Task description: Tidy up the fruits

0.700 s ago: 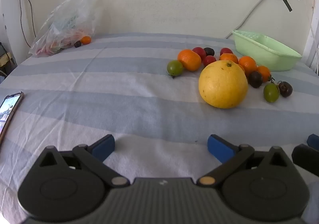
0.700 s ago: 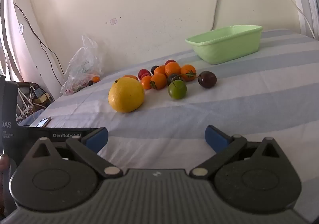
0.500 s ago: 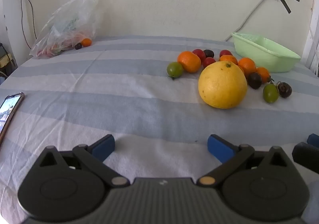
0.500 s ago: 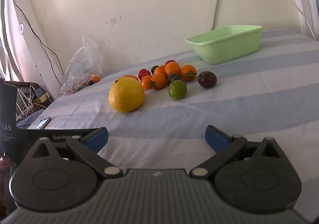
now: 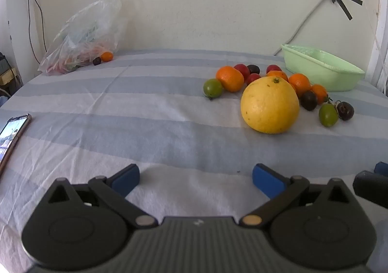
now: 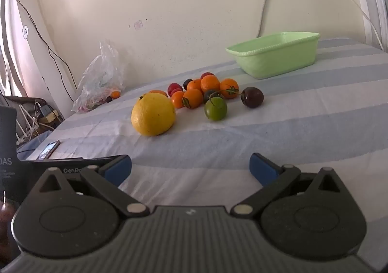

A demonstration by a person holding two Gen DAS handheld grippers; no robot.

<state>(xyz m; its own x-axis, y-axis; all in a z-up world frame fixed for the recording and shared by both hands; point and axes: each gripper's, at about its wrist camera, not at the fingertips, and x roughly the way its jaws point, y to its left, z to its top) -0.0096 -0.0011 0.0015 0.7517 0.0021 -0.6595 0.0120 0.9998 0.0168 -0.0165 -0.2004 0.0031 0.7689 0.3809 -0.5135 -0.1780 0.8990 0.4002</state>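
Blue-and-white striped cloth (image 5: 150, 112) covers the flat surface in both wrist views. Just right of centre in the left wrist view sits a large yellow citrus fruit (image 5: 270, 104), stem end up; in the right wrist view the same fruit lies left of centre. Behind it and to its right is a loose cluster of small fruits: several oranges (image 5: 230, 78), a few red fruits (image 5: 242, 70) and dark purple ones (image 5: 308, 100), packed close, some touching. A green fruit (image 5: 212, 88) rests at the cluster's left edge, touching an orange, and a second green fruit (image 5: 328, 115) lies at the right, just beside a dark one with a stalk. At the upper right, near the wall, stands a pale green plastic basin (image 5: 322, 71), apart from the cluster; its inside cannot be seen well.

At the upper left a clear plastic bag (image 5: 84, 37) leans by the wall, with an orange and a dark fruit at its mouth. A phone (image 5: 12, 137) with a lit screen lies at the left edge.

Along the bottom of each view, the left gripper (image 5: 195, 177) and the right gripper (image 6: 190, 168) hang over bare cloth, well short of the fruit, with their blue-padded jaws spread wide apart and nothing between them.
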